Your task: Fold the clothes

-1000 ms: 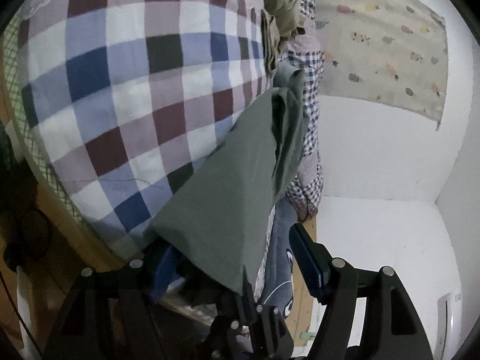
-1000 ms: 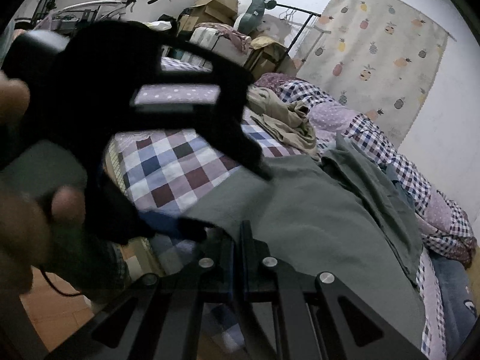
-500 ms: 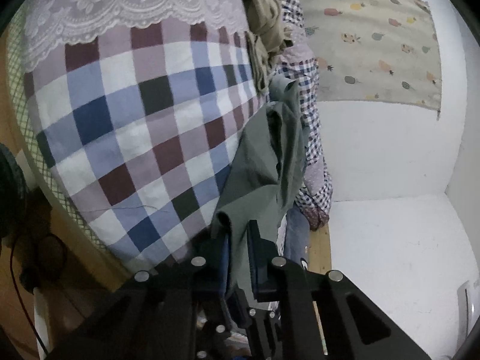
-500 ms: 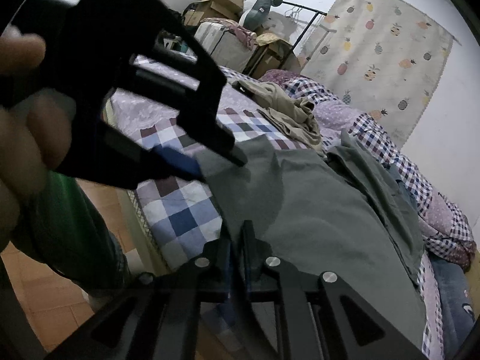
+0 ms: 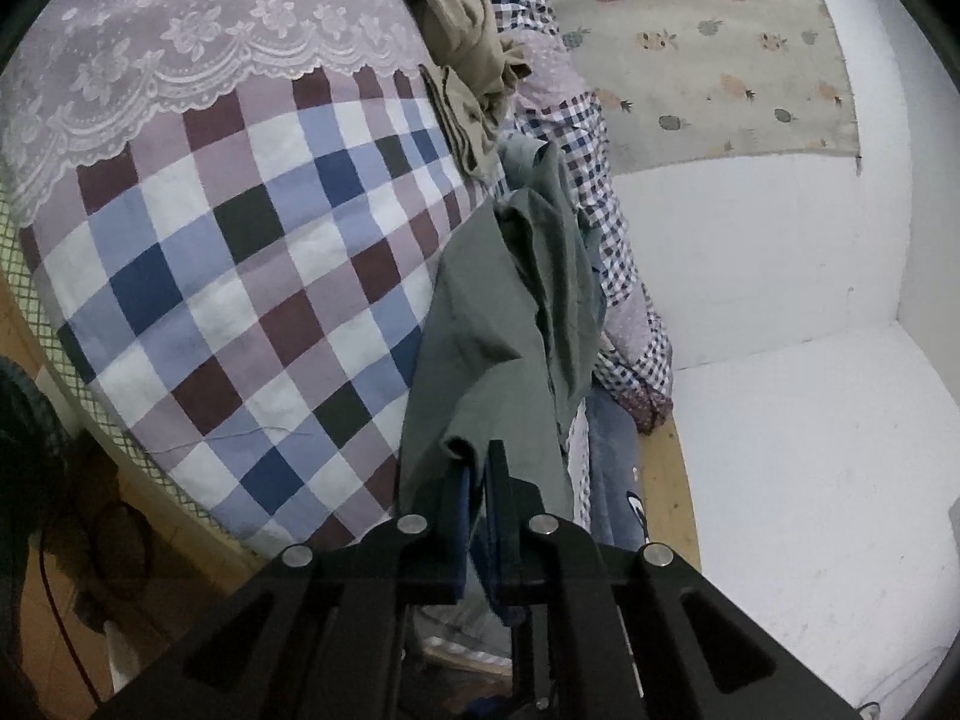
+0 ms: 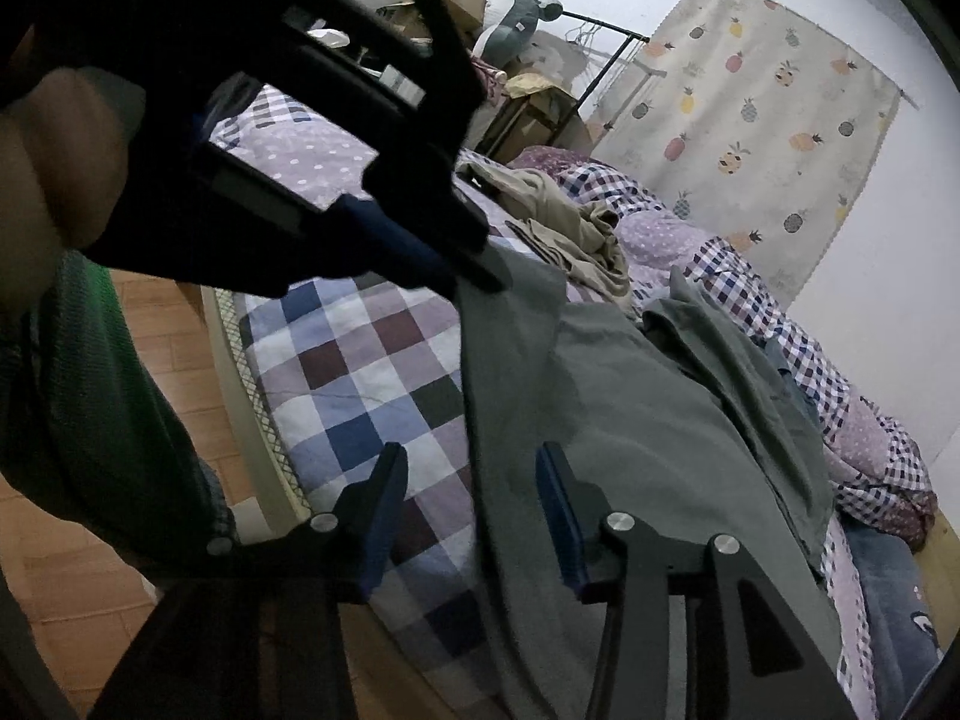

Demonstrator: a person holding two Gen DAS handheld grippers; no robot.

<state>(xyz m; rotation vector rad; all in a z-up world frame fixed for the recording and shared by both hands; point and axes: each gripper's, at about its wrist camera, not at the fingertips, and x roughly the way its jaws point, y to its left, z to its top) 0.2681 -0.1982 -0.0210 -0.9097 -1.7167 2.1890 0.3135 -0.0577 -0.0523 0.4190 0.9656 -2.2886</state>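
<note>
Shirt (image 5: 492,354) lies on the bed (image 5: 240,276), its edge pinched by the left gripper (image 5: 476,468); right gripper (image 6: 468,516) fingers gape wide.

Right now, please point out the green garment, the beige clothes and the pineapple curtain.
Green garment (image 5: 480,360): left wrist view, on its flat middle.
Beige clothes (image 6: 576,240): right wrist view, on the crumpled heap.
Pineapple curtain (image 6: 762,120): right wrist view, on its centre.

We note a grey-green garment (image 5: 504,324), a bedcover (image 5: 240,276) checked in blue, maroon, white and dark green, a beige clothes pile (image 6: 576,240), a cream curtain (image 6: 768,120) with pineapple print, blue gripper pads (image 6: 561,516).
</note>
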